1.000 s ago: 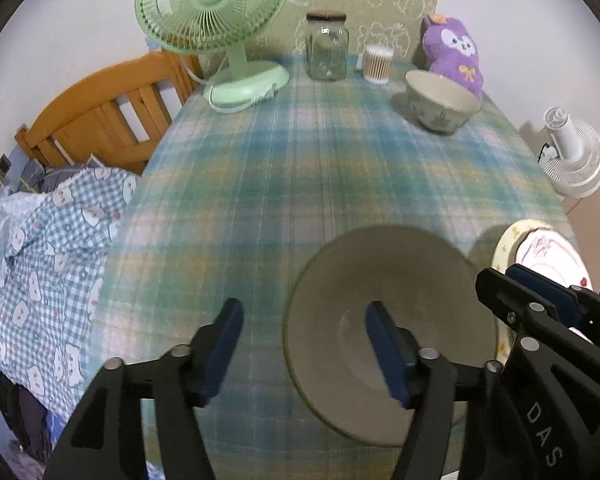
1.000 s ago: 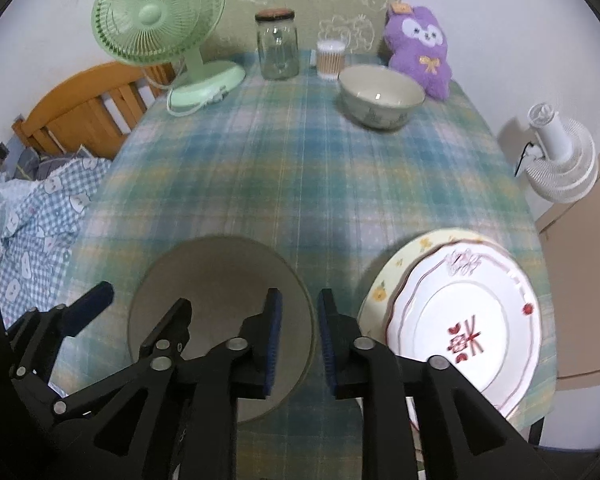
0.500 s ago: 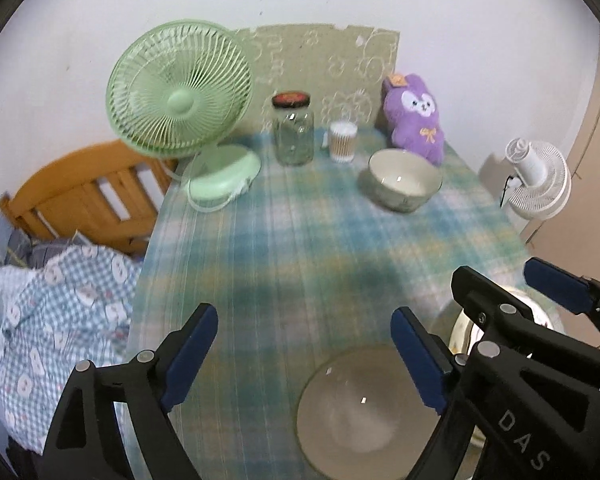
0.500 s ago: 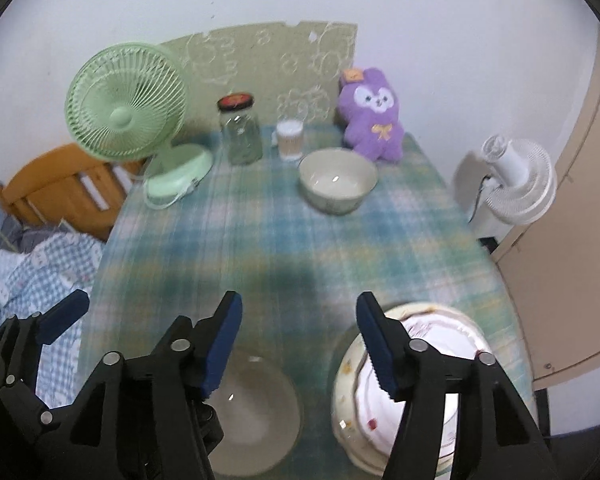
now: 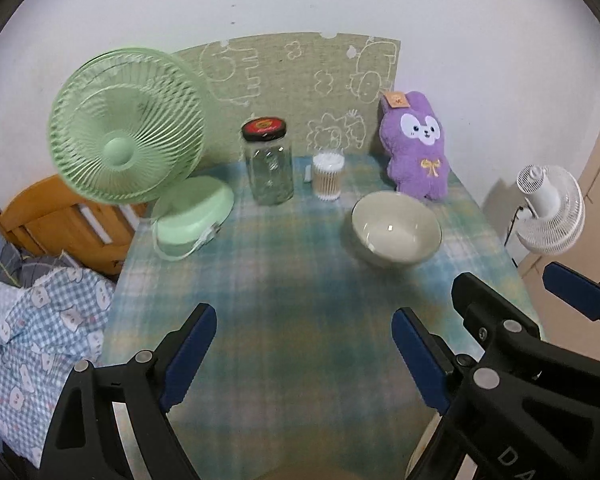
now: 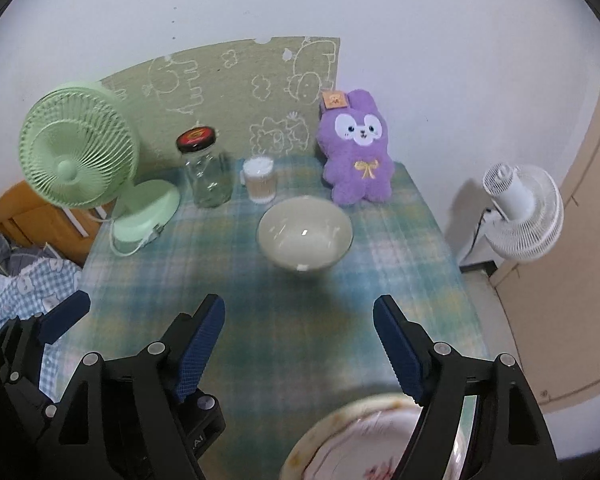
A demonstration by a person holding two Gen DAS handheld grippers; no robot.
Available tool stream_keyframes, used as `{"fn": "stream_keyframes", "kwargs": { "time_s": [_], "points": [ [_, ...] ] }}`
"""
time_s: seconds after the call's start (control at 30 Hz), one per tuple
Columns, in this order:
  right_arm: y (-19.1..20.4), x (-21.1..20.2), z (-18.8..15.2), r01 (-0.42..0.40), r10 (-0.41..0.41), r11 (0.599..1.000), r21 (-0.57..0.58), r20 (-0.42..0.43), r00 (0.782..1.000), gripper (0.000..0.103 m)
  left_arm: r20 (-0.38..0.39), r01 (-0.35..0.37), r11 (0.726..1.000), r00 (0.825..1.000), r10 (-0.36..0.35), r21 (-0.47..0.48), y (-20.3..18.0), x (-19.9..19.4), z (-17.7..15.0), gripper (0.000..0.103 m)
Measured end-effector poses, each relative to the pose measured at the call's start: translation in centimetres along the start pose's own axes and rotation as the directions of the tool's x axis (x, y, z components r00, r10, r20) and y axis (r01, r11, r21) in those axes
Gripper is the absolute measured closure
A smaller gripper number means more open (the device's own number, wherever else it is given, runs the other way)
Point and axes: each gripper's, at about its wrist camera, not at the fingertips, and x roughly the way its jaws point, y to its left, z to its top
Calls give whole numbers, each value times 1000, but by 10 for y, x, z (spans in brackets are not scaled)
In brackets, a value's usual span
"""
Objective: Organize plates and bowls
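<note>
I have both grippers lifted off the plaid blue-green cloth-covered surface (image 5: pixel 300 320) and pointing toward its far end. The left gripper (image 5: pixel 304 354) has its jaws wide with nothing between them. The right gripper (image 6: pixel 299 347) has jaws opening now, also empty.

The pale round ceramic bowl (image 6: pixel 305 234) sits upright at the far side, just in front of the purple plush rabbit (image 6: pixel 356 152) and near the cup of cotton swabs (image 6: pixel 260 180) and the clear glass jar with a dark lid (image 6: pixel 208 172). The stacked plates, a white red-patterned plate on a cream rimmed plate (image 6: pixel 364 444), lie at the near edge under my right gripper.

I judge the step in hand is fetching that far bowl. I would come in from above with the right jaws spread over one rim wall, one pad inside and one outside, and stay clear of the rabbit behind it. The green desk fan (image 5: pixel 128 128) stands well to the left, out of the way.

Compared with a second ago, both cameras now sit higher and farther back. The shallow grey-brown dish that filled the near view then is out of frame, and the right jaws, nearly closed then, stand well apart.
</note>
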Motion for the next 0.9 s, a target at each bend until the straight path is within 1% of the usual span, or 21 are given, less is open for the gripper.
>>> {"fn": "stream_keyframes", "kwargs": {
  "time_s": [0.17, 0.23, 0.43, 0.5, 0.57, 0.6, 0.63, 0.67, 0.7, 0.73, 0.77, 0.8, 0.83, 0.9],
  "points": [
    [-27, 37, 25, -43, 43, 999, -10, -12, 999, 23, -10, -37, 999, 999, 37, -20, -23, 33, 24, 12],
    [-36, 51, 34, -44, 44, 999, -17, -11, 999, 23, -11, -52, 998, 999, 52, -19, -32, 47, 32, 12],
    [-62, 99, 58, -47, 47, 999, -7, -27, 999, 24, -26, -66, 998, 997, 66, -22, -50, 85, 54, 14],
    [-67, 115, 63, -56, 56, 998, 1, -40, 998, 24, -32, -75, 997, 997, 74, -17, -56, 100, 60, 20],
    [-71, 136, 68, -61, 62, 998, 7, -56, 997, 31, -48, -77, 997, 996, 76, -13, -62, 116, 65, 23],
    [-71, 142, 69, -62, 62, 998, 7, -64, 996, 34, -60, -80, 997, 995, 79, -15, -65, 124, 67, 27],
    [-73, 153, 70, -64, 65, 998, 12, -76, 995, 34, -71, -84, 996, 994, 83, -18, -67, 132, 68, 29],
    [-74, 160, 71, -65, 66, 998, 18, -83, 994, 34, -84, -97, 995, 992, 94, -29, -68, 143, 69, 34],
    [-75, 168, 71, -66, 68, 998, 24, -89, 994, 35, -90, -101, 994, 991, 98, -35, -69, 149, 69, 37],
    [-76, 175, 71, -69, 72, 997, 28, -96, 993, 35, -98, -99, 994, 991, 95, -41, -70, 156, 69, 38],
    [-76, 186, 71, -73, 75, 997, 28, -108, 991, 36, -109, -96, 994, 990, 91, -44, -70, 164, 69, 42],
    [-76, 191, 70, -74, 77, 997, 29, -116, 990, 40, -119, -95, 994, 989, 89, -45, -71, 170, 69, 47],
    [-76, 197, 70, -78, 82, 996, 32, -126, 989, 45, -128, -99, 994, 987, 93, -46, -71, 176, 68, 48],
    [-76, 209, 68, -85, 90, 996, 42, -148, 985, 49, -141, -108, 993, 985, 101, -44, -72, 184, 68, 57]
  ]
}}
